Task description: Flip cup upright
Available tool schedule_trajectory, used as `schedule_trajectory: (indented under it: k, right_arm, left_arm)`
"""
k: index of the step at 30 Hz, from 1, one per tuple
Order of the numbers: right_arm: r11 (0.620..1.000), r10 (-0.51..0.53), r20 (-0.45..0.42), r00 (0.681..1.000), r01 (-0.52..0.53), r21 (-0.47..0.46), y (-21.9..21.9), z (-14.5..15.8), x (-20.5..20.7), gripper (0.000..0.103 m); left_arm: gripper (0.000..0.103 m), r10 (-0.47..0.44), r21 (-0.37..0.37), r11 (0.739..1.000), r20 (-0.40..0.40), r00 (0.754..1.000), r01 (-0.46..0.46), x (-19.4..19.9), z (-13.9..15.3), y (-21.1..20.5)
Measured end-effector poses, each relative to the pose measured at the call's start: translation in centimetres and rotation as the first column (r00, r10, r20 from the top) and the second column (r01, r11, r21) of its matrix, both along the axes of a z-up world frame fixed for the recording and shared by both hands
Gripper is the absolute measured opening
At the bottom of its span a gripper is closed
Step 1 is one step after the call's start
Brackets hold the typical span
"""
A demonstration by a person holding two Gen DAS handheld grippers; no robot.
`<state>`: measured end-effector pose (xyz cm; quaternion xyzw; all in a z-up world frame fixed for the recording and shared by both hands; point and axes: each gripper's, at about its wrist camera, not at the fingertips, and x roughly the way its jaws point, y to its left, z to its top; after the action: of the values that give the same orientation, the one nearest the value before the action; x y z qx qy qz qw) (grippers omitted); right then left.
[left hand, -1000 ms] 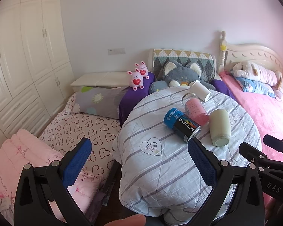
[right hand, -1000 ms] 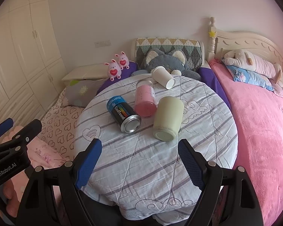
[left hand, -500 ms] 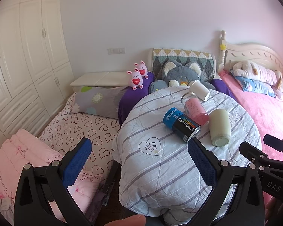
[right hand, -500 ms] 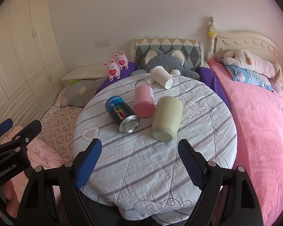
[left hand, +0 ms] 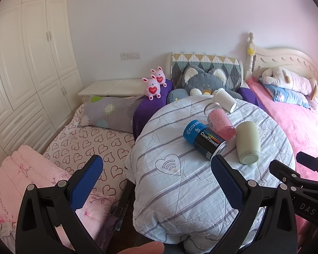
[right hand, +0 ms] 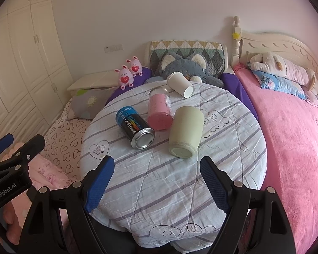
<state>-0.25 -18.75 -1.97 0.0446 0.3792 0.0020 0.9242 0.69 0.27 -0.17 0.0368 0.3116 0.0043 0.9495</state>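
I see a round desk (right hand: 233,148) under a striped quilted cover, carrying four containers, all lying on their sides. I take the pale green cup (right hand: 186,132) as my landmark: it lies toward the near side of the desk with its flat base facing my right camera and its mouth pointing away; in the left view the same cup (left hand: 248,142) sits right of the other items. Just left of the green cup lies a pink-filled jar (right hand: 160,109), close enough that I cannot tell whether they touch. Further left of the green cup is a blue and black can (right hand: 135,128) labelled CoolTowel, metal end toward me. Beyond the green cup, at the far edge of the desk, a white paper cup (right hand: 181,84) lies tipped, its open mouth facing right. My right tongs (right hand: 156,177) are spread wide and grasp nothing, hovering on the near side of the green cup, well short of touching it. My left tongs (left hand: 156,174) are likewise released and empty, held left of and nearer than the green cup, partly over the heart-print bedding (left hand: 91,144). Behind the desk sits a grey cat plush (right hand: 186,65).
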Motion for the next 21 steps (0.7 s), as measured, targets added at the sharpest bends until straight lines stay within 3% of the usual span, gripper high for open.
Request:
schedule_trajectory:
  k: [13,21]
  right_arm:
    - [1.0,0.01,-0.052,0.999,-0.01,-0.009,0.4,-1.1,3.2,0.084]
    - [0.993,0.102,-0.103,0.989,-0.107,-0.043,1.9,-2.6,7.8,0.084]
  left_arm:
    - [0.103,0.013,-0.002,1.0,-0.048,0.999,-0.013,3.1,-1.8,0.4]
    - [0.103,0.029,-0.006,1.0,-0.083,0.996,-0.029,5.7,-3.0,1.0]
